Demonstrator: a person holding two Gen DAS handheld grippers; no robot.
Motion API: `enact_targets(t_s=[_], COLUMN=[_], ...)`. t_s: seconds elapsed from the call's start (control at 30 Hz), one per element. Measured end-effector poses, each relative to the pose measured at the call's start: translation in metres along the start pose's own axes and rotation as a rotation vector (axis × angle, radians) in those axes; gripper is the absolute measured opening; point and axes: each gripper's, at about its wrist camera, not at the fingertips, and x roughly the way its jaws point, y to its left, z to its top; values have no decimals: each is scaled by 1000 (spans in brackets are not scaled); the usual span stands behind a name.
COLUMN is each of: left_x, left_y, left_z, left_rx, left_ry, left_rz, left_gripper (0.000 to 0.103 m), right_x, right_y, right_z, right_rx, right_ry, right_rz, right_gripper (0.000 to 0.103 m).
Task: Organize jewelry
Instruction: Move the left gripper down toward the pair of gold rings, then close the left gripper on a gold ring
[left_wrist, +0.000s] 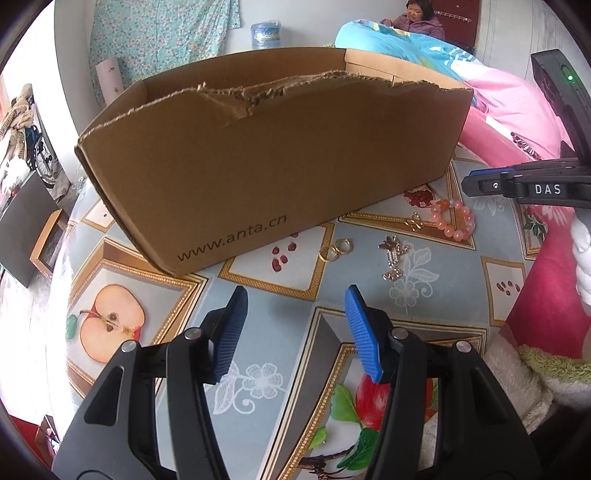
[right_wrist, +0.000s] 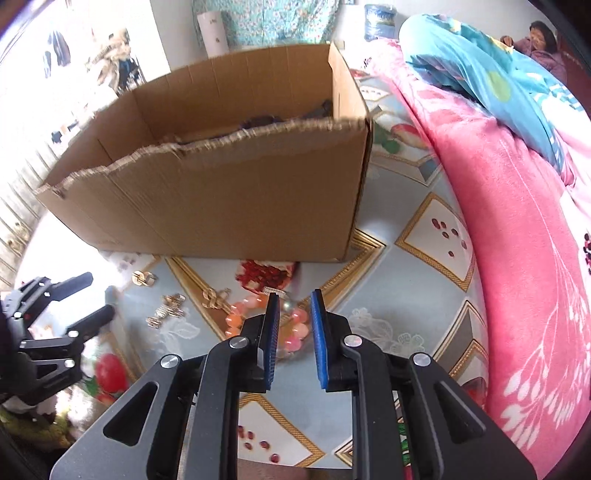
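A pink bead bracelet (left_wrist: 452, 218) (right_wrist: 236, 319) lies on the fruit-patterned tablecloth (left_wrist: 258, 373) in front of a brown cardboard box (left_wrist: 258, 166) (right_wrist: 221, 206). To its left lie a gold knot piece (left_wrist: 413, 223) (right_wrist: 216, 297), a pair of dangling earrings (left_wrist: 393, 254) (right_wrist: 166, 310) and two gold rings (left_wrist: 336, 249) (right_wrist: 144, 278). My right gripper (right_wrist: 294, 295) (left_wrist: 480, 184) hangs just above the bracelet, jaws a narrow gap apart with nothing pressed between them. My left gripper (left_wrist: 295, 295) (right_wrist: 100, 293) hovers open and empty, nearer than the rings.
The box has a torn top edge and dark items inside. A pink blanket (right_wrist: 517, 221) and blue bedding (right_wrist: 480, 62) are piled along the table's right side. A person (left_wrist: 419, 18) sits at the back. A wheelchair (left_wrist: 37, 155) stands far left.
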Motion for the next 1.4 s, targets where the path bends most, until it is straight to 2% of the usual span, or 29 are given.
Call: enact_targets(t_s=[0.1,0.3,0.43,0.7,0.83,1.17,1.4], left_x=[4,13,19,27,30,25,17], left_y=[-2,-14,-19,-18,-15,-20,-18], left_z=[8,21,24,30,36,30,18], left_rx=[22,72,111,167,157,163,118], left_ry=[-10,-10,-2,40,62,77,72], left_rz=[-6,-38,-30,-30,-82,-61,-26], left_gripper=[52,37,27,25,13,11,11], right_x=[-4,-2,4,10,12,14,19], right_y=[4,17,21,23,22,27,58], right_z=[4,1,-1,2,3,1,4], right_rx=[7,22,17,11,15,10,-88], right_ry=[-28,-33,-18,-19,-24,-23,-30], right_rz=[62,141,174,223,237,269,272], right_gripper=[18,18,18,18,18,18,18])
